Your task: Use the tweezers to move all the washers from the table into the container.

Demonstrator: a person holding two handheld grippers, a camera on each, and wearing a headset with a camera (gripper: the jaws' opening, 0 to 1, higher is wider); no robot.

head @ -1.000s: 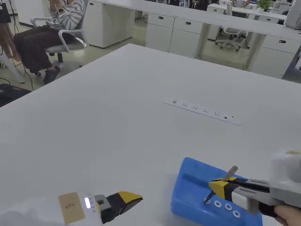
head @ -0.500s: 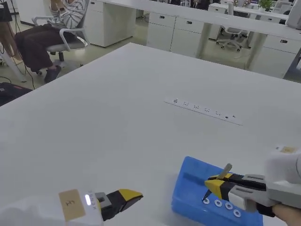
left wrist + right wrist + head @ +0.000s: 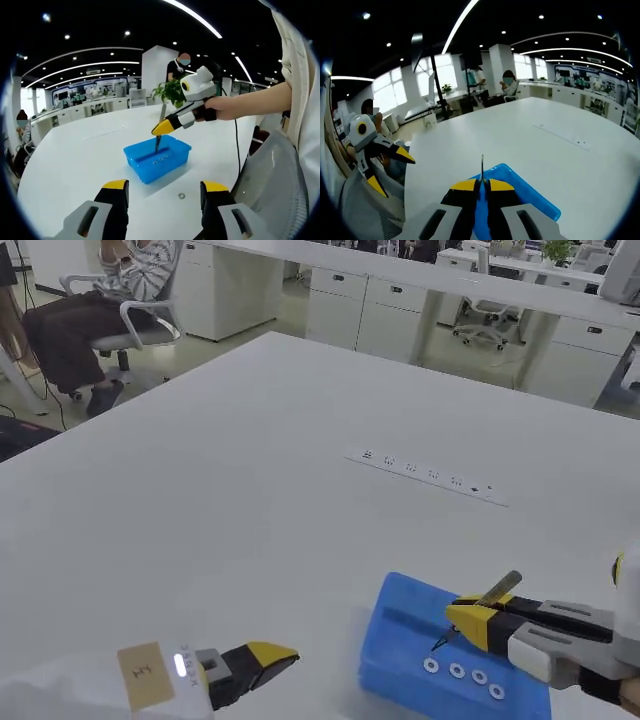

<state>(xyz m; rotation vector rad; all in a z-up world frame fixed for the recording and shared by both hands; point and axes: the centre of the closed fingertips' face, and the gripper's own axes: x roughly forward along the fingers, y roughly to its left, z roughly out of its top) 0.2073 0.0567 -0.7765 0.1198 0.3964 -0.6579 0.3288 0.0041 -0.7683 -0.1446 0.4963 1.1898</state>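
The right gripper (image 3: 465, 621) is clamped on thin metal tweezers (image 3: 499, 588) above the blue rectangular plastic container (image 3: 395, 665); the left gripper (image 3: 165, 189) has its jaws standing apart.

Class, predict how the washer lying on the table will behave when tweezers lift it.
The washer lies flat on the smooth white table, so it probably slides when nudged. Small and thin, likely light; its rim offers tweezers little grip.
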